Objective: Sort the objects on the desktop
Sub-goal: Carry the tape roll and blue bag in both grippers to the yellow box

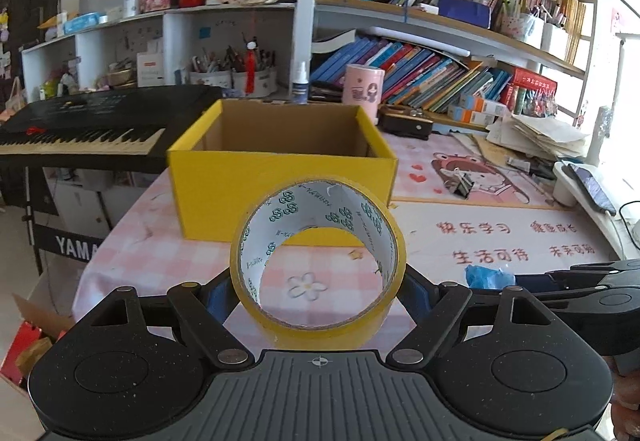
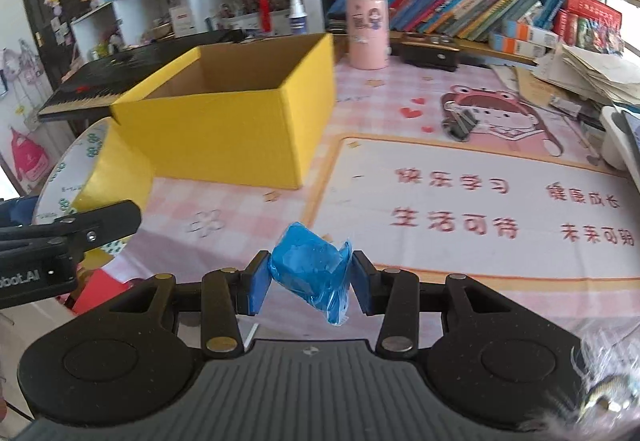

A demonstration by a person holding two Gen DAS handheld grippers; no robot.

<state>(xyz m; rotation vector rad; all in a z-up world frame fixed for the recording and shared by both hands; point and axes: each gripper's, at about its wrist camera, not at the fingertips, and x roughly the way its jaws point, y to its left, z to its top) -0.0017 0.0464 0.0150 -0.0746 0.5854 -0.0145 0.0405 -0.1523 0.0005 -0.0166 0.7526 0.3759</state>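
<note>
My left gripper (image 1: 318, 281) is shut on a roll of yellow tape (image 1: 320, 333), held upright above the desk just in front of the open yellow box (image 1: 280, 181). The tape roll also shows at the left of the right wrist view (image 2: 116, 169). My right gripper (image 2: 308, 281) is shut on a blue plastic-wrapped roll (image 2: 312, 273), held above the desk to the right of the box (image 2: 224, 133). The blue roll (image 1: 488, 277) and the right gripper's fingers (image 1: 580, 273) show at the right of the left wrist view. The box looks empty inside.
A black binder clip (image 2: 460, 123) lies on the pink cartoon desk mat (image 2: 480, 181). A pink cup (image 2: 368, 29) and a dark case (image 2: 430, 51) stand behind the box. A keyboard (image 1: 80, 133) is at the left, bookshelves behind, papers (image 2: 580, 69) at the right.
</note>
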